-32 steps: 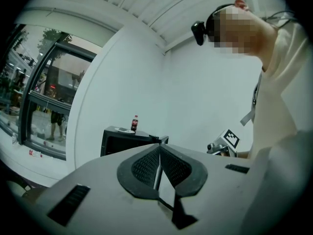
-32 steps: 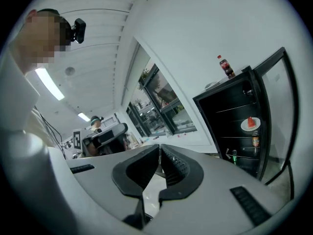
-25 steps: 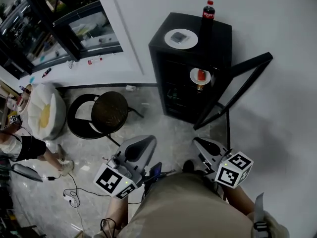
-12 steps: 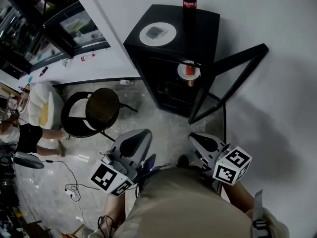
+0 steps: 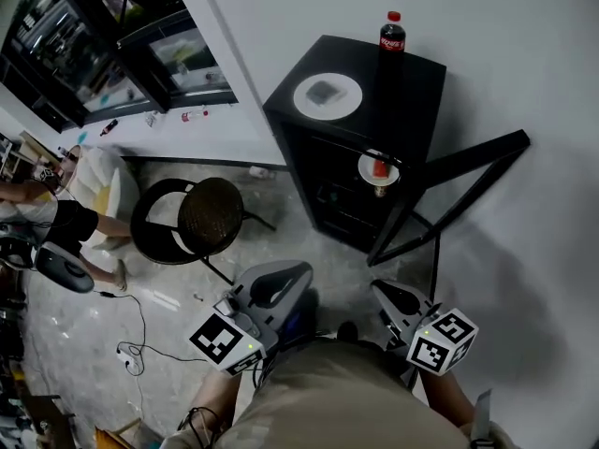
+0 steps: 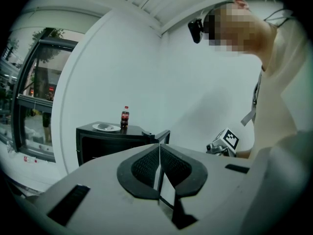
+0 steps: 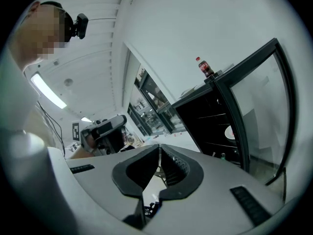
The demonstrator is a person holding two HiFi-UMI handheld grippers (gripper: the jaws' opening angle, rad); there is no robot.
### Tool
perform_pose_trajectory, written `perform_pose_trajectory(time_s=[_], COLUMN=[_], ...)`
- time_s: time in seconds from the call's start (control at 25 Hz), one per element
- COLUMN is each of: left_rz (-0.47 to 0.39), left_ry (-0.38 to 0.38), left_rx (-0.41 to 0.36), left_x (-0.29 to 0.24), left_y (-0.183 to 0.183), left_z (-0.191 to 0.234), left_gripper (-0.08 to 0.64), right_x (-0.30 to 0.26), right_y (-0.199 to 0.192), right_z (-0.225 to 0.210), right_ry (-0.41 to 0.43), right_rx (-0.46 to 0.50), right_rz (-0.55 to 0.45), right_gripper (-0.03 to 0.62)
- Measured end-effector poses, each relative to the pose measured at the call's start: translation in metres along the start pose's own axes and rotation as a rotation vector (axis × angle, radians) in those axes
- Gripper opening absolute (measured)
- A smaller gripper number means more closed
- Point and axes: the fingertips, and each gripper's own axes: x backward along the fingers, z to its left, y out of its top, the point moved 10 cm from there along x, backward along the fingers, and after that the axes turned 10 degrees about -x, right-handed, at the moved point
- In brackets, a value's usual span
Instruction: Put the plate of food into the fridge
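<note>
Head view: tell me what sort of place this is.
Probably an office or shop lounge: a small black fridge standing open against a bare wall; a round stool on a polished stone floor; big dark-framed windows beside them.

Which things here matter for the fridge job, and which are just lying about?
Job: plate of food, fridge with its door open, left gripper, right gripper, both shut and empty.
Lying about: cola bottle, stool, bystander.
</note>
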Motion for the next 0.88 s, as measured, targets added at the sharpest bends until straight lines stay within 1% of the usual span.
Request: perform_pose_trajectory(time_s=[0.08,0.24,0.36,0.44,0.52,0.6,0.68,0.88], left_rz=[-0.011,-0.047,-0.068,-0.076,-0.089,-0.093,-0.094,-0.100], left_ry=[-0.012,-0.040,-0.054,-0.055,-0.054,-0.052,-0.051,-0.068], left_rx=[0.004,0.002,0.006,0.012,0.024,0.056,0.087,0.124], left_x=[-0.005,-0.012,-0.016,-0.015,-0.013,-0.010,-0.008,-0.004], left_y=[-0.002,-0.003,-0.003,-0.003,-0.005,-0.010,-0.014,-0.026], left_z=[0.005,0.018,0.035,0.050,0.066,0.082,0.098,0.134], left_gripper=[0.012,0.012,0.012,0.012,0.012,0.012,0.012,0.012], right_x=[0.000,-0.002,-0.011,-0.023,-0.037,-0.050,-0.063,-0.097], right_y=[0.002,0.005,0.007,0.012,0.019,0.023,0.027,0.037], right_z=[-0.003,-0.005,-0.006,-0.005,0.000,0.005,0.009,0.017], right_ry=[-0.009,-0.060,-0.104,-0.118,-0.122,-0.133,-0.152,-0.213], right_rx=[-0.020,-0.014,-0.028,-0.024,-0.002,0.023,0.051,0.130], right_rz=[-0.009,-0.026,-0.034,-0.029,-0.021,-0.015,-0.005,0.030], right_gripper=[0.026,0.026,0.026,0.026,0.026,0.026,0.026,0.026])
